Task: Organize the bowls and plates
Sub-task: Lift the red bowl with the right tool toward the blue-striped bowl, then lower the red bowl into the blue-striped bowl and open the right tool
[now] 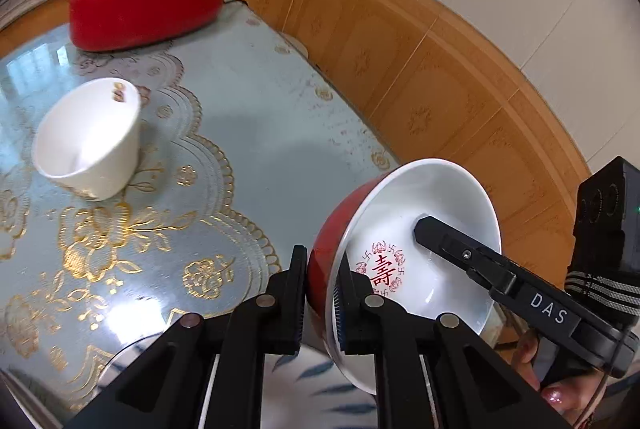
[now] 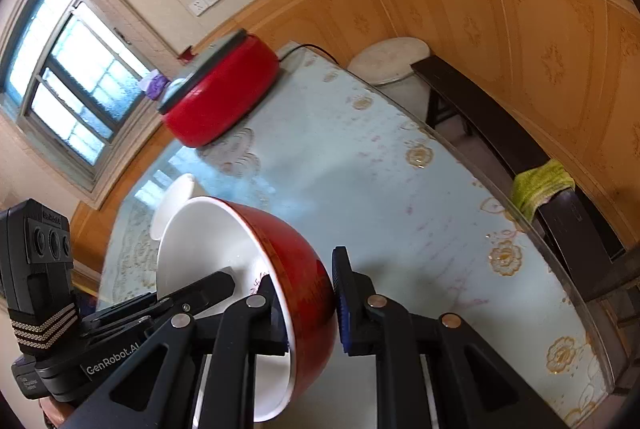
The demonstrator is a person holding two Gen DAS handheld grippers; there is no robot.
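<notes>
A red bowl with a white inside and a red character (image 1: 424,229) is held tilted above the table between both grippers. My left gripper (image 1: 322,293) is shut on its rim, one finger outside, one inside. My right gripper (image 2: 306,303) straddles the opposite rim of the red bowl (image 2: 296,269), one finger inside; the outer pad sits at the red wall. In the left wrist view the right gripper's finger (image 1: 448,241) reaches inside the bowl. A white bowl (image 1: 90,139) lies tipped on the table at the left, also showing in the right wrist view (image 2: 172,203).
A red electric pot with a lid (image 1: 148,1) stands at the table's far end, (image 2: 220,93). The glass-topped table (image 1: 248,117) has a blue and gold cloth. A dark bench with a green cloth (image 2: 540,185) and a round stool (image 2: 388,61) stand beside it along the wall.
</notes>
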